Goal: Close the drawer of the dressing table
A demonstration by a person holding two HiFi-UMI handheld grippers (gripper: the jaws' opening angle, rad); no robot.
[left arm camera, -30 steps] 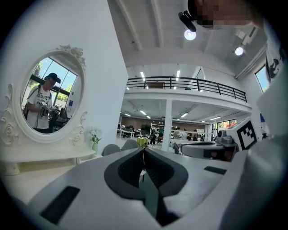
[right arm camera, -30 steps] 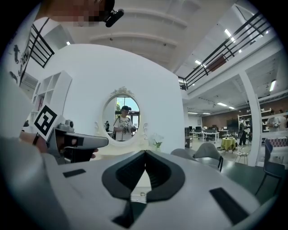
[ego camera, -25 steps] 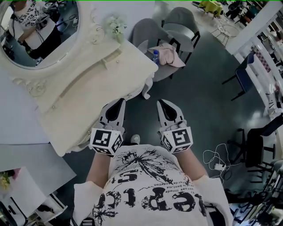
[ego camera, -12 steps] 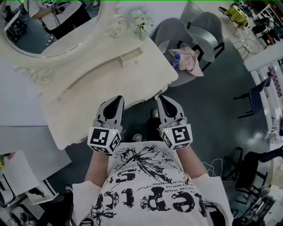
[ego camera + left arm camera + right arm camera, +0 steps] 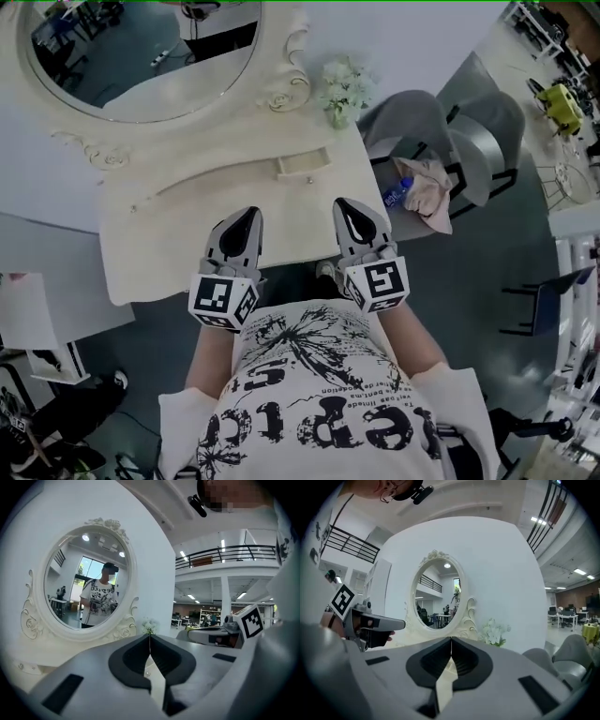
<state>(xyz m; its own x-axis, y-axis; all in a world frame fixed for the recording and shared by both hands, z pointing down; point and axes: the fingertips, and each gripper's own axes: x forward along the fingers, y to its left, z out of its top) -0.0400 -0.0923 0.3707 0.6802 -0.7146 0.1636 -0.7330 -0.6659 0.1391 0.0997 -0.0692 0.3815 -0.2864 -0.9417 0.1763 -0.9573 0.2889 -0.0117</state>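
Cream drawer [image 5: 302, 167], seemingly ajar, ahead of both jaws, untouched | left gripper [image 5: 249, 217], right gripper [image 5: 345, 208]: closed, empty

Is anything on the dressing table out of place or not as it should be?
Yes. The drawer below the mirror stands pulled out of the dressing table, not flush with its front. Nothing else there looks odd.

The cream-white table [image 5: 187, 244] has a flat top and a raised ledge along its back, below an oval mirror [image 5: 141, 56] in a carved frame. Right of the ledge's middle, a small drawer [image 5: 302, 166] juts out a little, partly open, with a tiny knob [image 5: 309, 178] on its front.
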